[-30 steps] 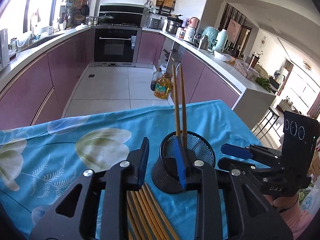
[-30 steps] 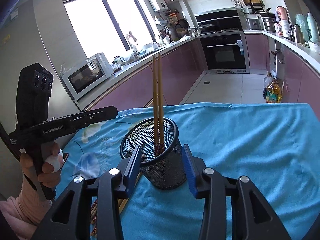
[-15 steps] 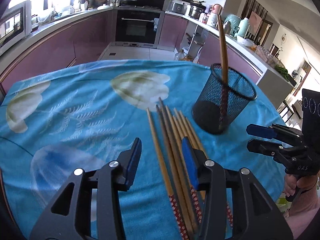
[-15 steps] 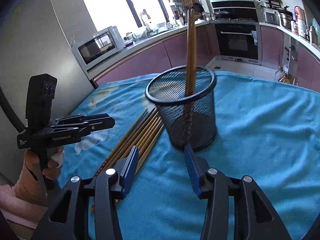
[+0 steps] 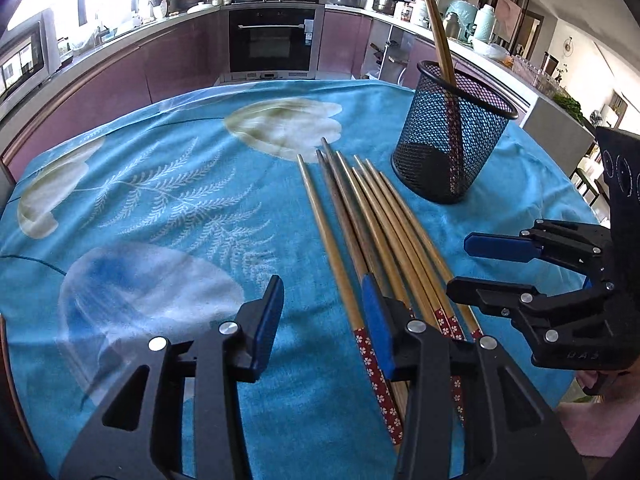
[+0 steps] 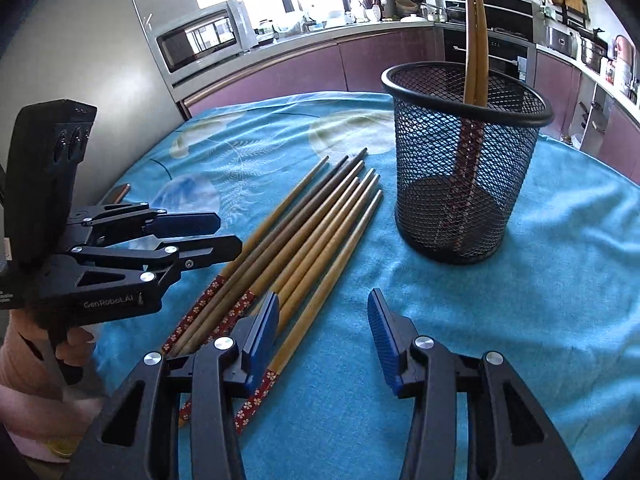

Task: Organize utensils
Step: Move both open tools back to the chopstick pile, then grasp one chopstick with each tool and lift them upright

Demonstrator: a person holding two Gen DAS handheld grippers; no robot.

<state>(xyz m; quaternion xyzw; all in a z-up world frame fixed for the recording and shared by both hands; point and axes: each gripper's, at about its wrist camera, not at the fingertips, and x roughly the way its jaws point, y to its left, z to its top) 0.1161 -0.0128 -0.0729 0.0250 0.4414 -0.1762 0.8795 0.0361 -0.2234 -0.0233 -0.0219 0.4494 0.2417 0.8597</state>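
Blue floral tablecloth point(image 5: 168, 200), black mesh holder point(image 5: 452, 140), tan chopsticks point(image 5: 360, 216) with red flowered ends

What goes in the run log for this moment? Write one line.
left gripper: jaws open, empty, just moved | right gripper: jaws open, empty | mesh cup: two chopsticks inside | loose chopsticks: on blue cloth

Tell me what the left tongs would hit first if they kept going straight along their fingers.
Probably the blue tablecloth, just left of the loose chopsticks. The left tongs stand open, angled down; the leftmost chopstick lies close to the right finger, so it might be clipped instead. Depth is unclear.
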